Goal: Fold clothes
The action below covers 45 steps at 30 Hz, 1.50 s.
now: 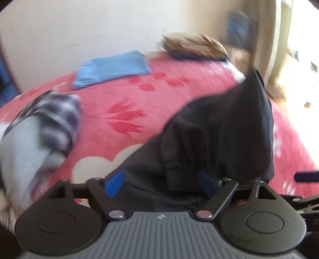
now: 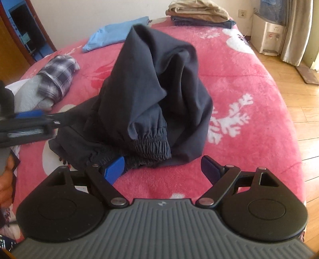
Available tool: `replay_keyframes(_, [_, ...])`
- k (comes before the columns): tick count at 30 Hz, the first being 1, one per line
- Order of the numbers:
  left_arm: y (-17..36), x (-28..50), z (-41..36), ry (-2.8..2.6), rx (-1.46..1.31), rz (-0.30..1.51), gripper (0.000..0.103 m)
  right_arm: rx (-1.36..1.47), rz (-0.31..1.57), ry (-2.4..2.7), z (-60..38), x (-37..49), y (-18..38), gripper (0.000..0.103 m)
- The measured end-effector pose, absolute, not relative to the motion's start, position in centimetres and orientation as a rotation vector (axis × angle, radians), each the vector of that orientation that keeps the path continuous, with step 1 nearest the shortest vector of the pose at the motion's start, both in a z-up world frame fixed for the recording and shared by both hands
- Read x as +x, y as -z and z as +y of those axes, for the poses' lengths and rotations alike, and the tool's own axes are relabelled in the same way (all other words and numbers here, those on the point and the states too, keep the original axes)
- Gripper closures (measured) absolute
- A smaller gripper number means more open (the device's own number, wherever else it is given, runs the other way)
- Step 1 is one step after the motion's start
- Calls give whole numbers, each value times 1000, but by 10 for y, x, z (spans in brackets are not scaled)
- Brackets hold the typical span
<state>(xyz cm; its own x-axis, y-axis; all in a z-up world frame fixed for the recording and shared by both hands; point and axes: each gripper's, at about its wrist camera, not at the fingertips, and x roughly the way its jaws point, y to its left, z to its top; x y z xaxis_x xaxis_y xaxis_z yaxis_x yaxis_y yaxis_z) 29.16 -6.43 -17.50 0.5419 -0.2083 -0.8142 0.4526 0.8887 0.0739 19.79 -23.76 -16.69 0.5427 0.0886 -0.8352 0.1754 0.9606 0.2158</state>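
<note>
The right hand-held gripper is held low over the near edge of the bed, pointing forward along the pink blanket, its two blue-padded fingers spread wide with only blanket between them; the left pad lies just against the gathered elastic cuff of the dark trousers, and nothing is clamped. Those trousers sit in a tall, rumpled heap in the middle of the bed, one leg standing up in a peak and the elastic cuffs bunched at the near side. The left hand-held gripper comes in from the left side of the heap, seen in the right wrist view as a dark, blurred bar reaching to the cloth at its low left edge. In its own view the picture is smeared, the fingers stand well apart, and dark fabric fills the space between them and drapes over the right one; whether the cloth is pinched or only lying there I cannot tell. Part of the person's left hand shows at the frame edge. Farther back on the bed lie a plaid garment wrapped around a grey one, a folded blue cloth, and a stack of folded tan and navy clothes near the wall.
</note>
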Motion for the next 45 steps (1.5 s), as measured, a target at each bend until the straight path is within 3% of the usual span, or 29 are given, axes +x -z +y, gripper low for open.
replay_keyframes(9, [212, 338, -80, 529, 302, 1124, 59, 377, 1065, 49, -255, 192, 182, 19])
replay_keyframes(13, [227, 358, -84, 542, 254, 1248, 63, 430, 1076, 79, -262, 186, 182, 19])
replay_keyframes(14, [228, 361, -84, 536, 243, 1269, 69, 443, 1077, 83, -264, 185, 181, 19])
replay_keyframes(16, [224, 365, -85, 526, 204, 1307, 92, 467, 1078, 92, -268, 183, 178, 19])
replay_keyframes(17, [219, 366, -85, 516, 188, 1315, 95, 476, 1077, 94, -269, 182, 176, 19])
replay_keyframes(31, [102, 338, -58, 462, -380, 1141, 97, 455, 937, -39, -281, 154, 169, 19])
replay_keyframes(38, [39, 291, -58, 516, -468, 1002, 97, 483, 802, -52, -250, 149, 152, 19])
replay_keyframes(45, [-9, 239, -45, 523, -540, 895, 97, 701, 694, 1, -237, 159, 146, 19])
